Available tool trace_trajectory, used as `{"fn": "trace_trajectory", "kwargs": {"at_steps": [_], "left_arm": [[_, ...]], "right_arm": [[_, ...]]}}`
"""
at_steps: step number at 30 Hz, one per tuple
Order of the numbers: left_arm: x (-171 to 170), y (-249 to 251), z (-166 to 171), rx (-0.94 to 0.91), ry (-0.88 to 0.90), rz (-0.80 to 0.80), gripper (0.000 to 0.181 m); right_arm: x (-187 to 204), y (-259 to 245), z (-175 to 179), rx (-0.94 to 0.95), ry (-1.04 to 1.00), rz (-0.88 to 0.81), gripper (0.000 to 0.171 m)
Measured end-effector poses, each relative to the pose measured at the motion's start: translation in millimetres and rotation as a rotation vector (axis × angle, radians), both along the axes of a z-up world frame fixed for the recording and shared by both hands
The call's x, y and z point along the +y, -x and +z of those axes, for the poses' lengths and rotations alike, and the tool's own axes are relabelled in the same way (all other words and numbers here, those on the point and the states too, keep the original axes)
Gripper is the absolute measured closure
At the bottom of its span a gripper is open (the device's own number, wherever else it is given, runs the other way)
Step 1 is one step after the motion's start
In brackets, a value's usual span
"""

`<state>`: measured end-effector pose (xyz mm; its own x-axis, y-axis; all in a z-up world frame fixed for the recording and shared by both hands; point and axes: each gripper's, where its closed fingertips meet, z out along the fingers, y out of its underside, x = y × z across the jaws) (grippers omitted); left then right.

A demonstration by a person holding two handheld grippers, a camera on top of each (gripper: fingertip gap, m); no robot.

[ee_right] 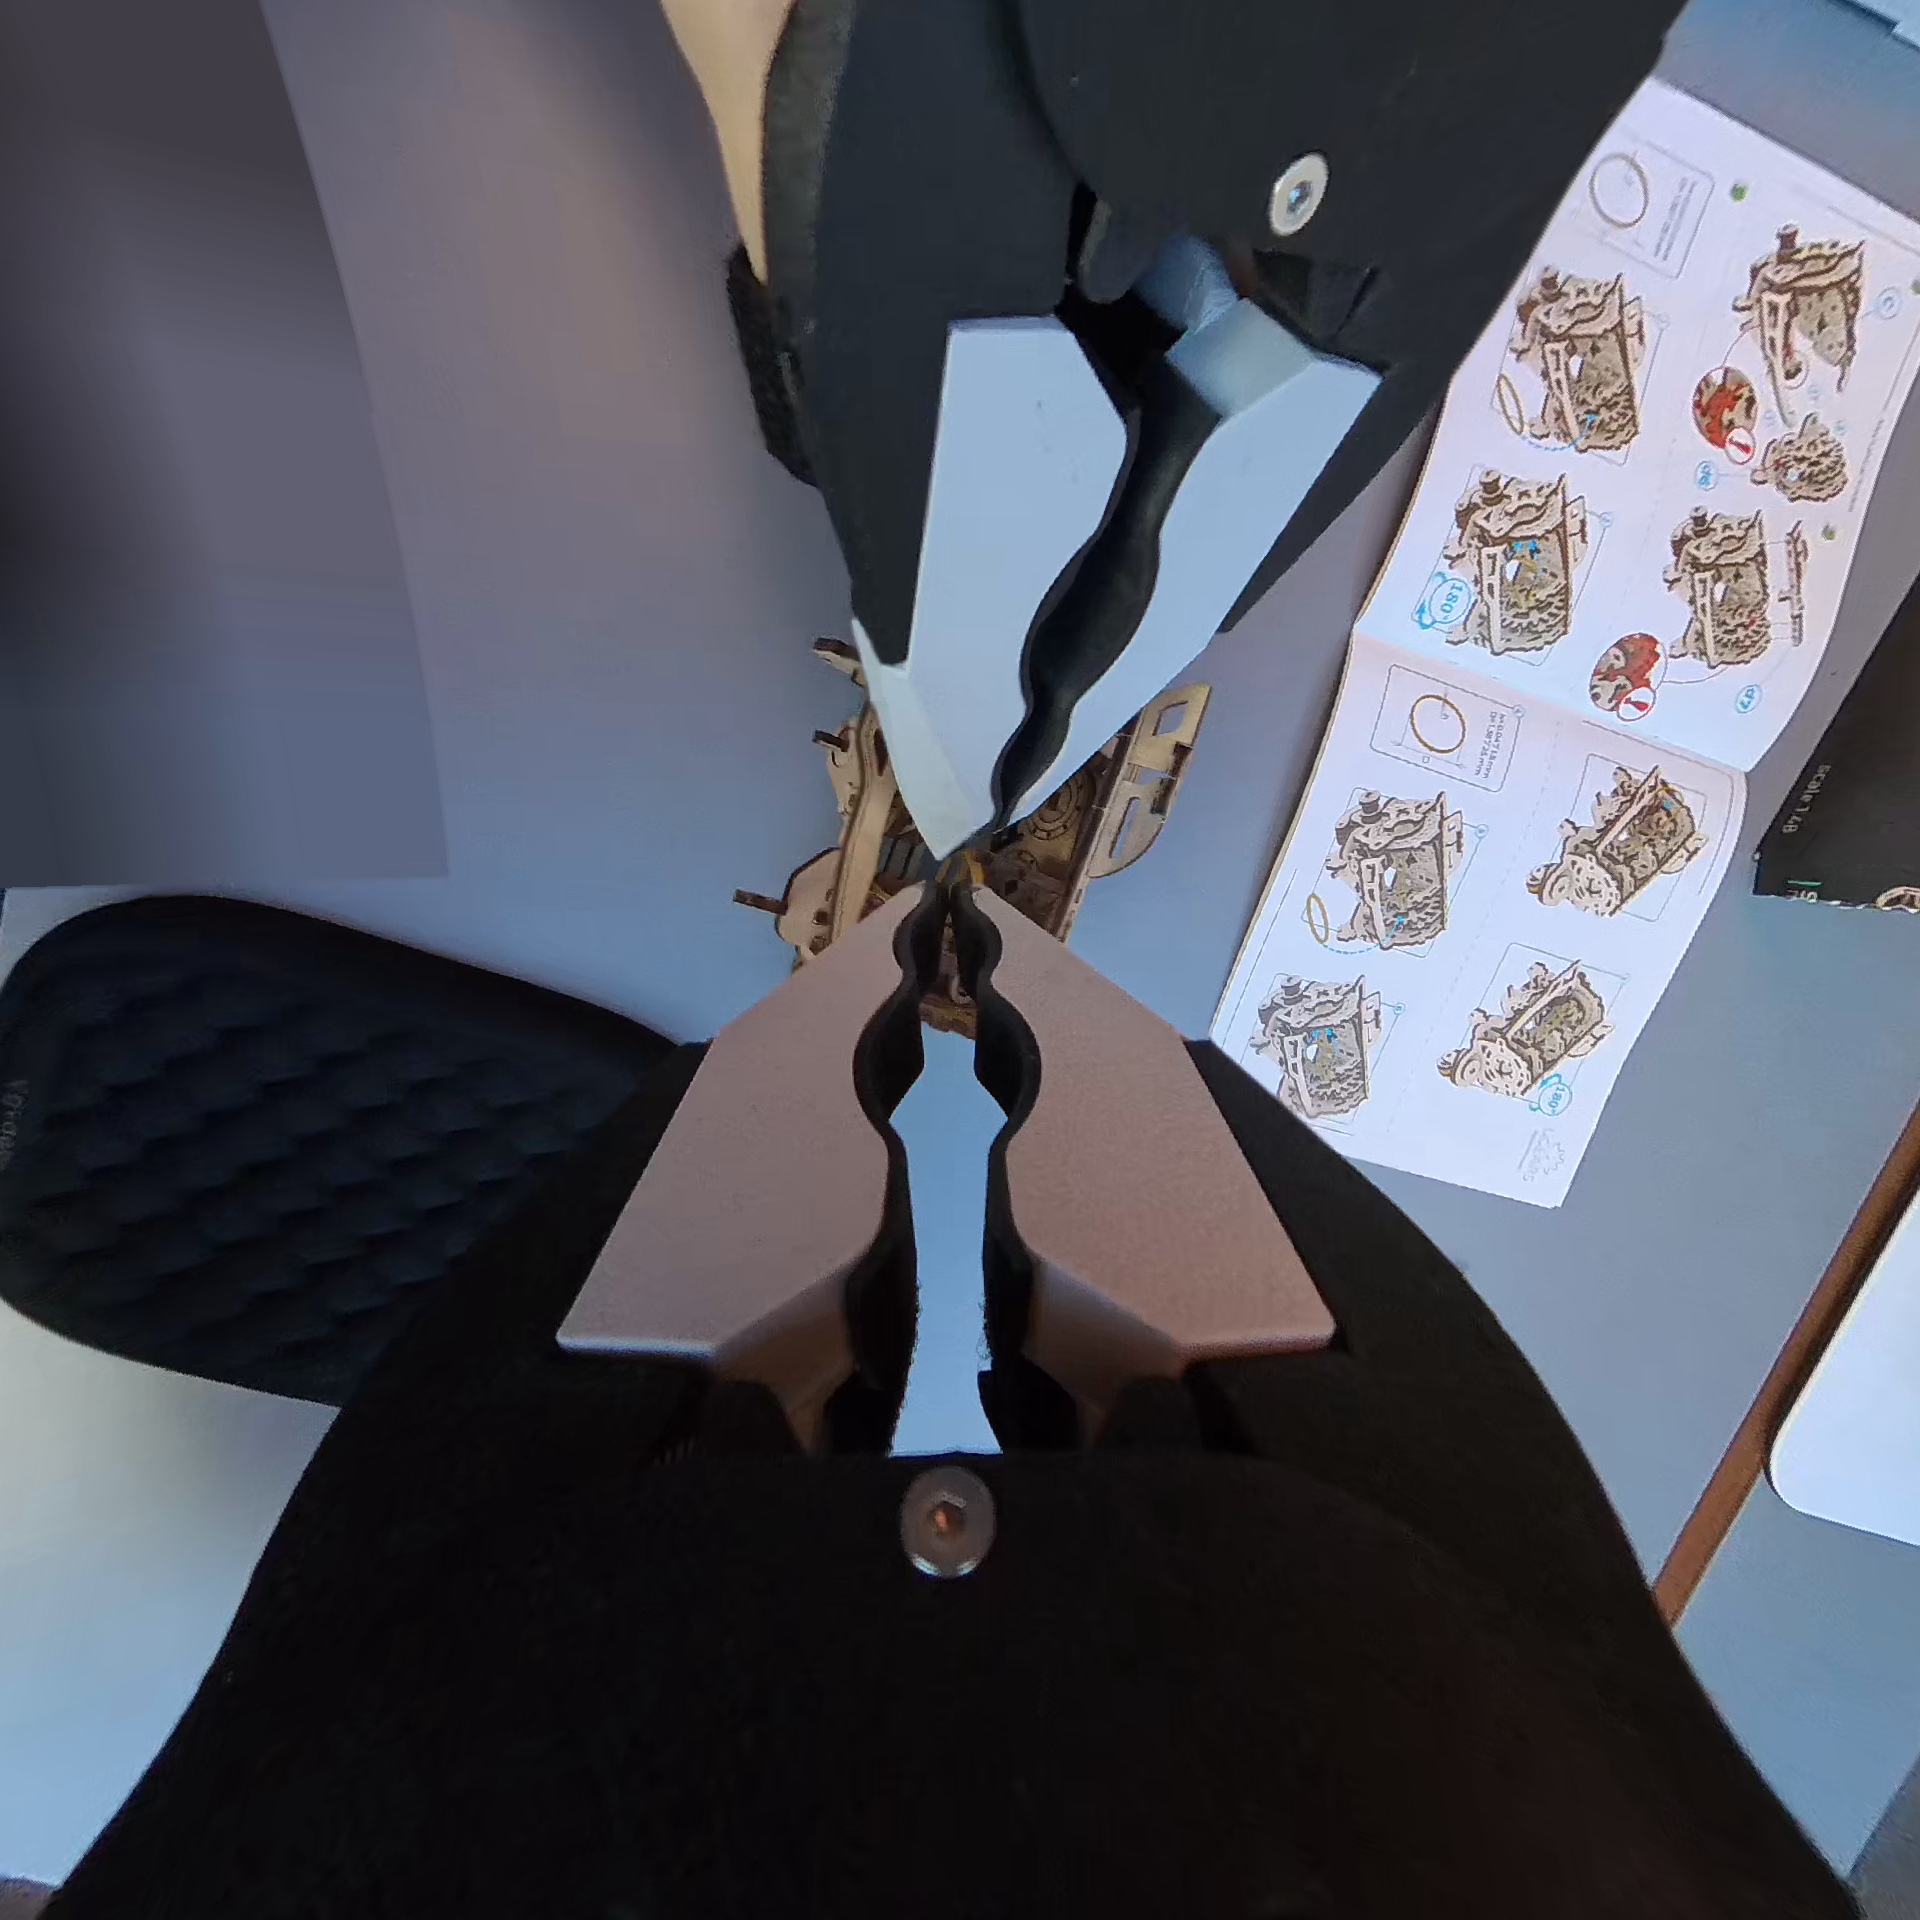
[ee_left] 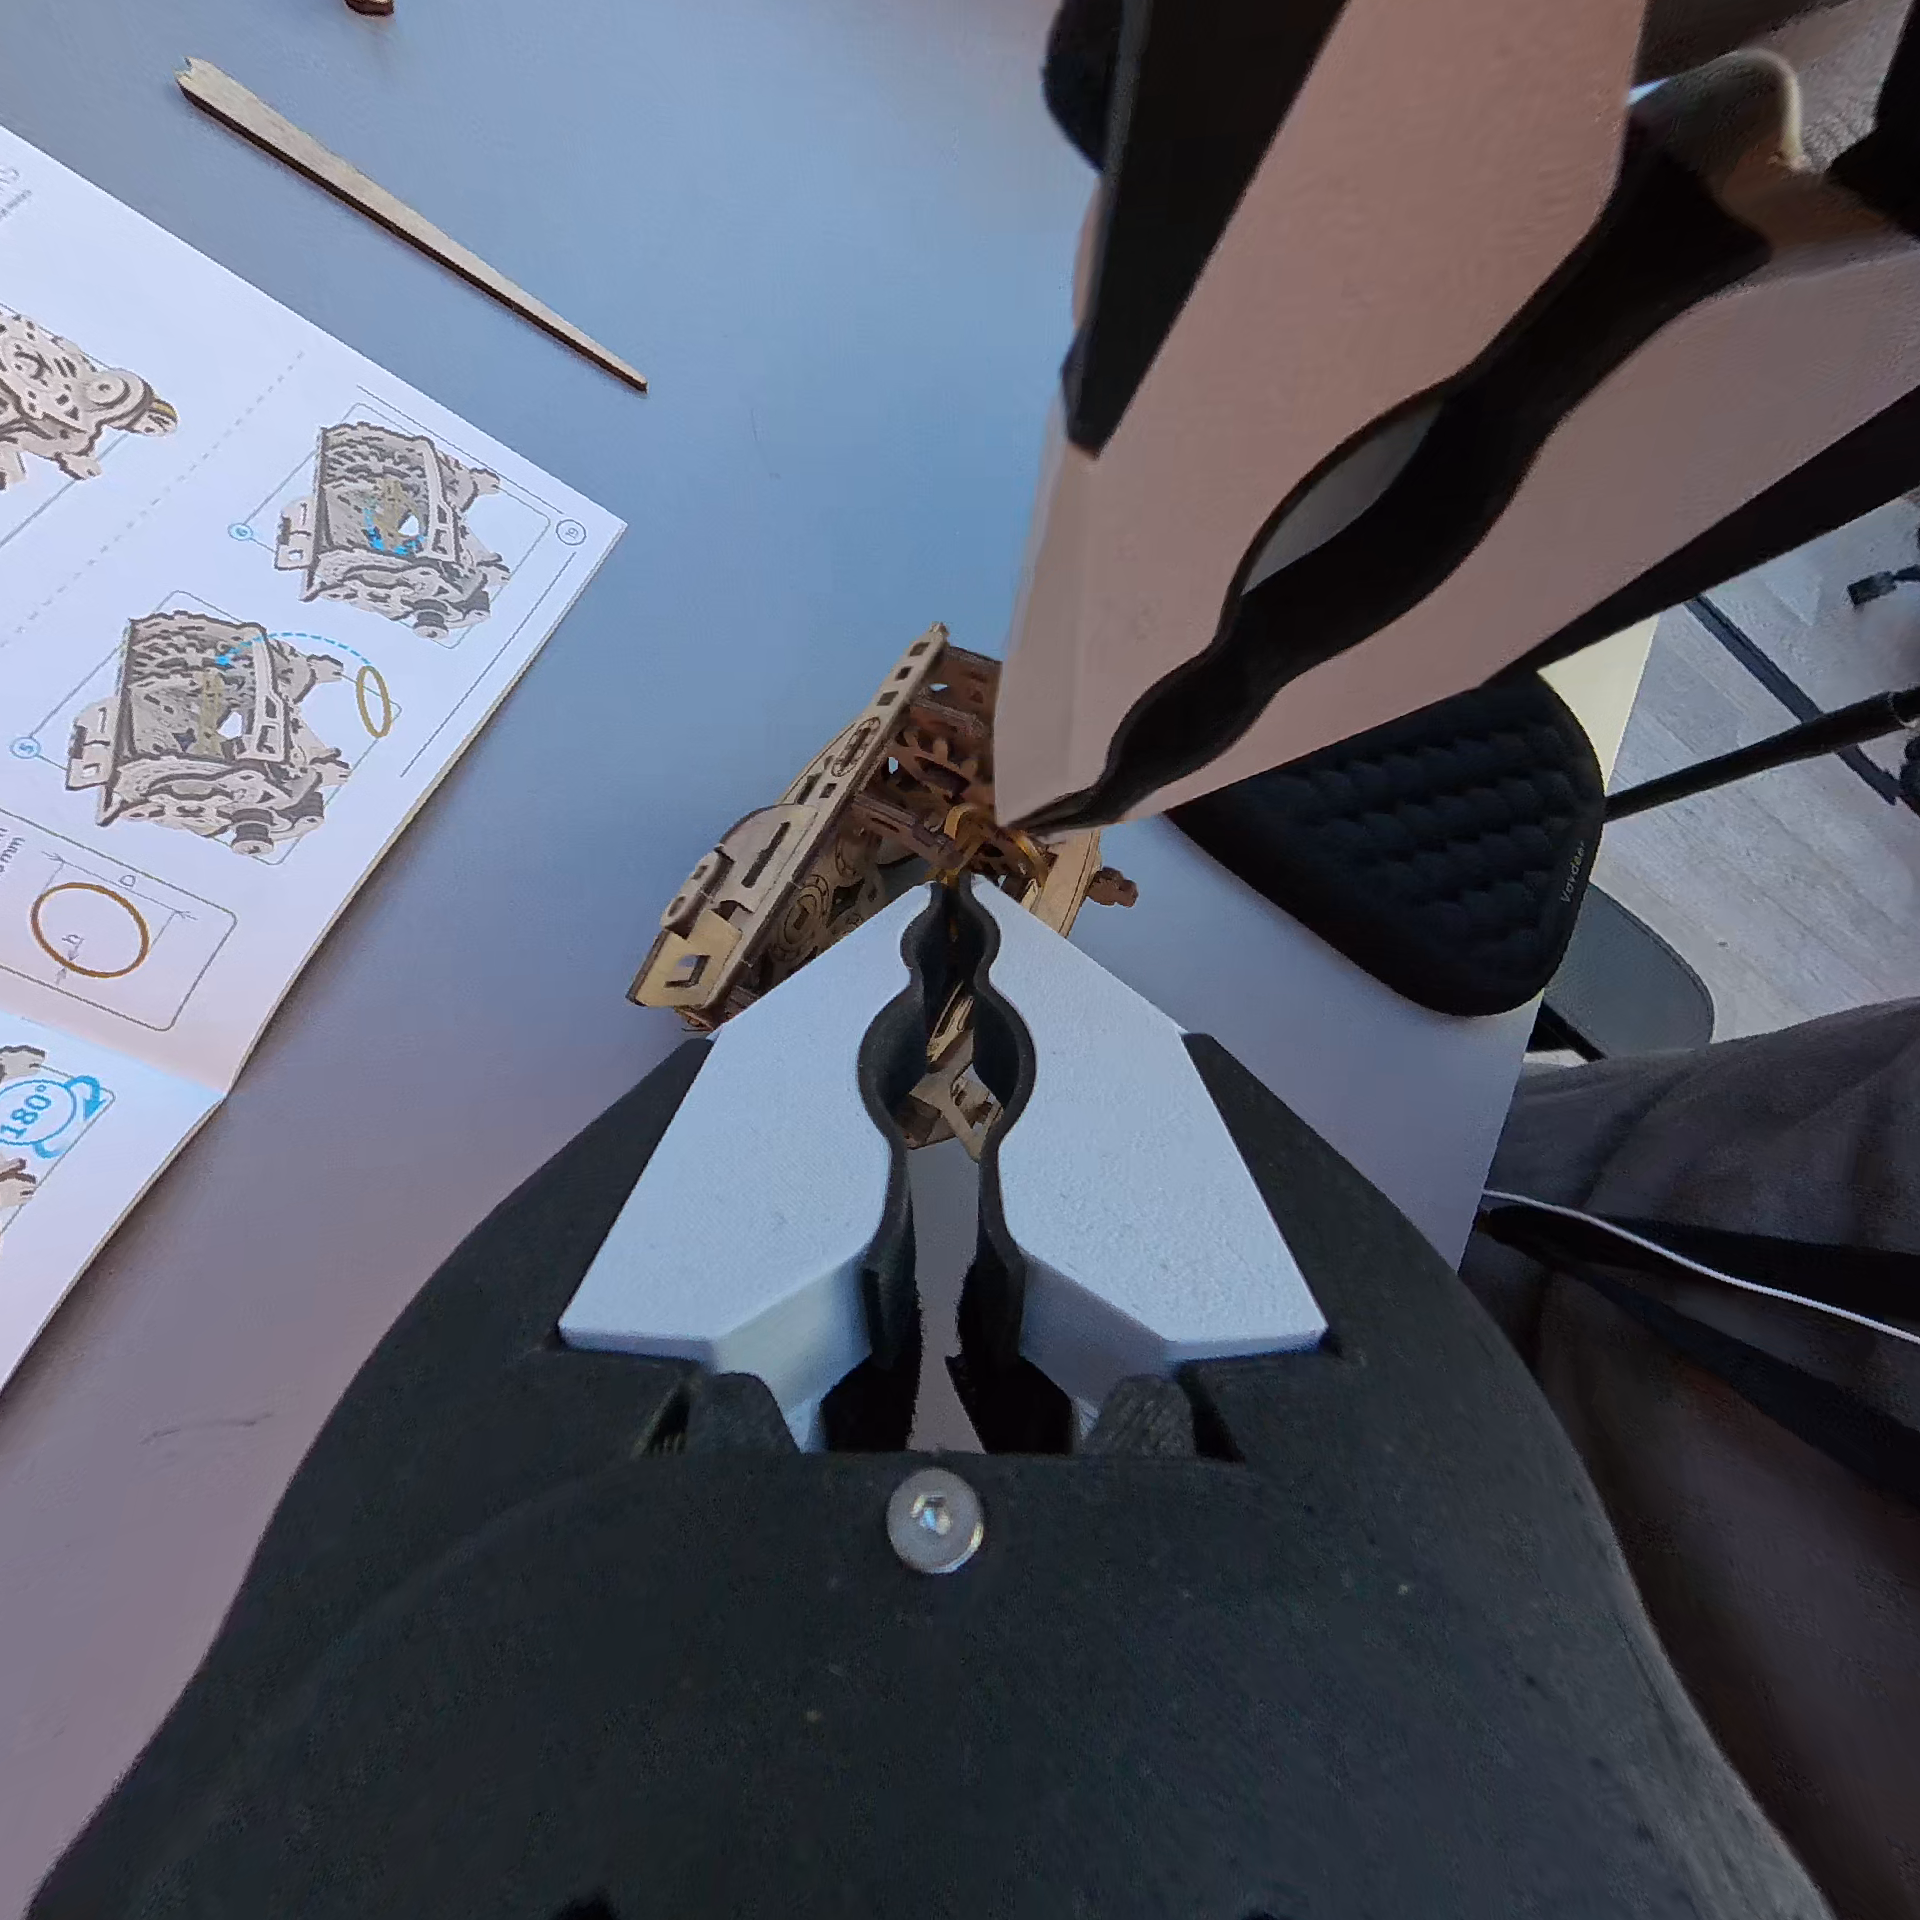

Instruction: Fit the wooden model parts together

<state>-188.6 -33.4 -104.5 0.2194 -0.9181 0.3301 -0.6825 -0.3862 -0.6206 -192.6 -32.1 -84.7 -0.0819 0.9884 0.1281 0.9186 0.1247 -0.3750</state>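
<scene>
A small wooden gear model [ee_left: 790, 883] lies tilted on the grey table near its edge. It also shows in the right wrist view [ee_right: 1138, 784]. A thin yellow rubber band [ee_left: 964, 831] sits on top of it. My left gripper [ee_left: 951, 885], with pale grey fingers, is shut with its tips pinching the band. My right gripper [ee_right: 951, 896], with pinkish fingers, is shut and its tips meet the band from the opposite side. The two grippers' tips nearly touch above the model. The band is mostly hidden in the right wrist view.
An open instruction sheet [ee_left: 260, 644] lies to the left of the model, also seen in the right wrist view [ee_right: 1558, 727]. A pointed wooden stick [ee_left: 416, 229] lies farther back. A black mesh chair seat [ee_left: 1434, 852] is beyond the table edge. A dark box [ee_right: 1849, 790] is nearby.
</scene>
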Motion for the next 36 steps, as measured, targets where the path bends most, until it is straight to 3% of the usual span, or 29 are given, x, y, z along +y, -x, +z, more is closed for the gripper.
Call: {"fn": "trace_trajectory", "kwargs": {"at_steps": [1,6,23,28,36], "left_arm": [[1,0,1,-0.011,-0.003,0.008,0.181],[2,-1,4,-0.054,-0.012,0.026,0.181],[-1,0,8,-0.154,0.017,0.066,0.181],[-1,-2,11,-0.18,0.032,0.076,0.181],[-4,-3,16,-0.233,0.018,0.065,0.181]], "right_arm": [[-2,1,3,0.019,-0.003,0.004,0.17],[-12,4,7,0.089,-0.047,0.07,0.17],[-4,-3,8,0.152,-0.115,-0.015,0.17],[-14,3,5,0.151,-0.09,0.037,0.171],[5,7,25,0.231,-0.316,0.025,0.171]]}}
